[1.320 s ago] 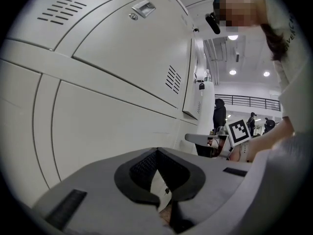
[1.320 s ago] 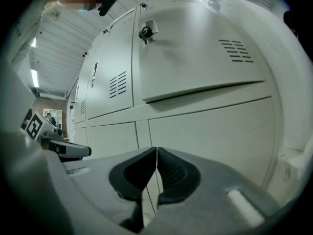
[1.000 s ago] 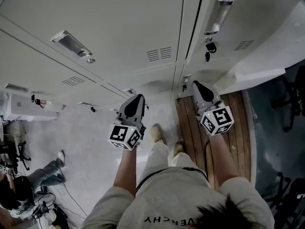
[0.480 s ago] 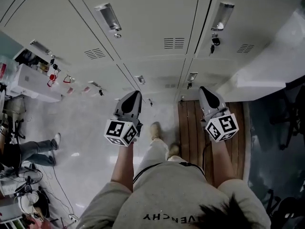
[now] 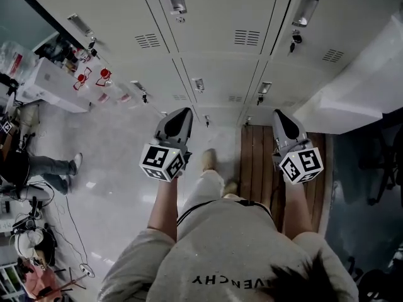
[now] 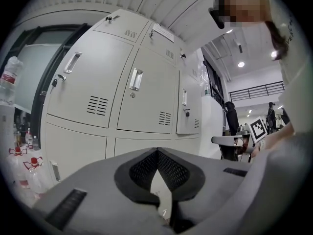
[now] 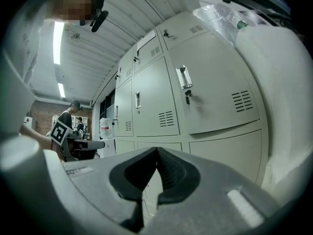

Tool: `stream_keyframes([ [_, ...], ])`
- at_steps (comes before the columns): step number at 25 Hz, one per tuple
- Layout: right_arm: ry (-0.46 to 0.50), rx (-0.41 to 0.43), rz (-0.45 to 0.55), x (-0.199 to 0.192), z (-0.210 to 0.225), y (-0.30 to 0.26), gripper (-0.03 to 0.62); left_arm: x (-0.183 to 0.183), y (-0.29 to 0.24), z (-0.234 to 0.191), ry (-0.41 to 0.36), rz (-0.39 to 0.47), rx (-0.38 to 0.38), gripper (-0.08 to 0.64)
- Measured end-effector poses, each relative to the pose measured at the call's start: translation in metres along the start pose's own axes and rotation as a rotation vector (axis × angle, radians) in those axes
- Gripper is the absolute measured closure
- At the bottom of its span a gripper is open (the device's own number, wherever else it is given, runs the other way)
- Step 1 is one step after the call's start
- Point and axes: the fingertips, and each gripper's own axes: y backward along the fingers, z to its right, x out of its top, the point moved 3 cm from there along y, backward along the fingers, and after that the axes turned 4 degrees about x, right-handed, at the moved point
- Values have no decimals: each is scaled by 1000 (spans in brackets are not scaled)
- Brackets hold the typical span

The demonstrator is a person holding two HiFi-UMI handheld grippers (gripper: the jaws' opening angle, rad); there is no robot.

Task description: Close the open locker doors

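Two grippers, left gripper [image 5: 182, 113] and right gripper [image 5: 279, 115], face the lockers [image 5: 214, 36], jaws closed on nothing, probably to serve as blunt pushers. An open locker door [image 5: 352, 99] juts out beside the right one.

Pale speckled floor [image 5: 113, 150] out to the left of the left hand-held gripper [image 5: 183, 111]. A wooden slat strip [image 5: 255, 162] lies under the right hand-held gripper [image 5: 279, 113] and just to its left. Cable clutter [image 5: 44, 231] on the floor, far left. Ribbed ceiling [image 7: 107, 33] with strip lights [image 7: 57, 33] lit; brick wall [image 7: 41, 112] far back. Dark-framed glass panel [image 6: 32, 65] off to the left gripper's left.
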Motion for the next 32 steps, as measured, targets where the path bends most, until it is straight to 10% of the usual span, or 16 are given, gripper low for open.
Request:
stream_keyframes([
  [32,18,22,-8,-2,-27,25,595,2,36,10,1,28,23,563],
])
